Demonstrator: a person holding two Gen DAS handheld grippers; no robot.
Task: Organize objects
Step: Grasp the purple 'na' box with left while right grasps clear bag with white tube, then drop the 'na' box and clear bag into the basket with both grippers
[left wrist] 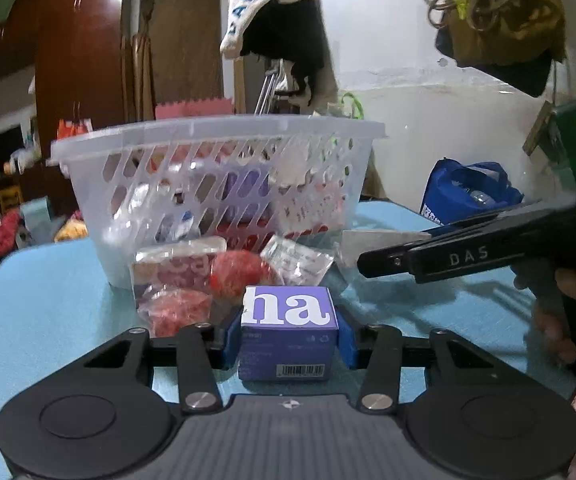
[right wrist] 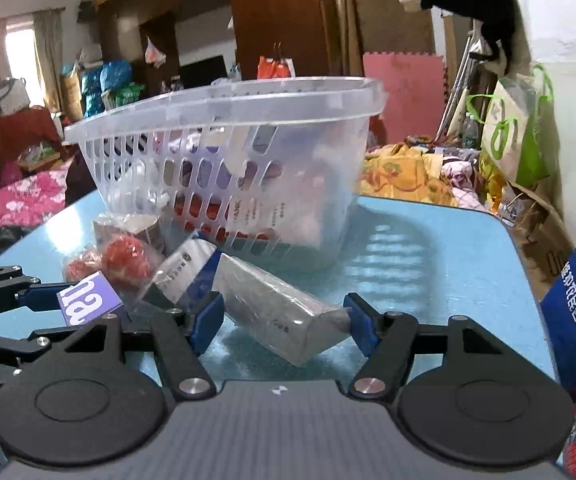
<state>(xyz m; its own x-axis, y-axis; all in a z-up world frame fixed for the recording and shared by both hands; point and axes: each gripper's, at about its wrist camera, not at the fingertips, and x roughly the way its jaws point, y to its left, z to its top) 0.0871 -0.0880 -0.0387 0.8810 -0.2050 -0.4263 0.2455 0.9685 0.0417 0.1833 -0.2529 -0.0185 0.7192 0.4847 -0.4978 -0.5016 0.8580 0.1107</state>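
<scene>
Two hand-held grippers work over a glossy blue surface (left wrist: 39,292). The left hand-held gripper (left wrist: 289,332) is clamped on a small purple cardboard box (left wrist: 288,320) with crisp edges, near a slotted translucent plastic basket (left wrist: 215,136). The right hand-held gripper (right wrist: 288,320) stands apart around a silvery foil-wrapped wedge packet (right wrist: 279,312), pads not pressing. Risks, as I judge them: slick foil could slide free on closing, and lifting the box could nudge the crinkly wrapped red sweets (left wrist: 239,272) beside it.

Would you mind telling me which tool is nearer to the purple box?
Left. The left tool clamps the purple box between its pads; the right tool sits off to the side, around a silver packet.
</scene>
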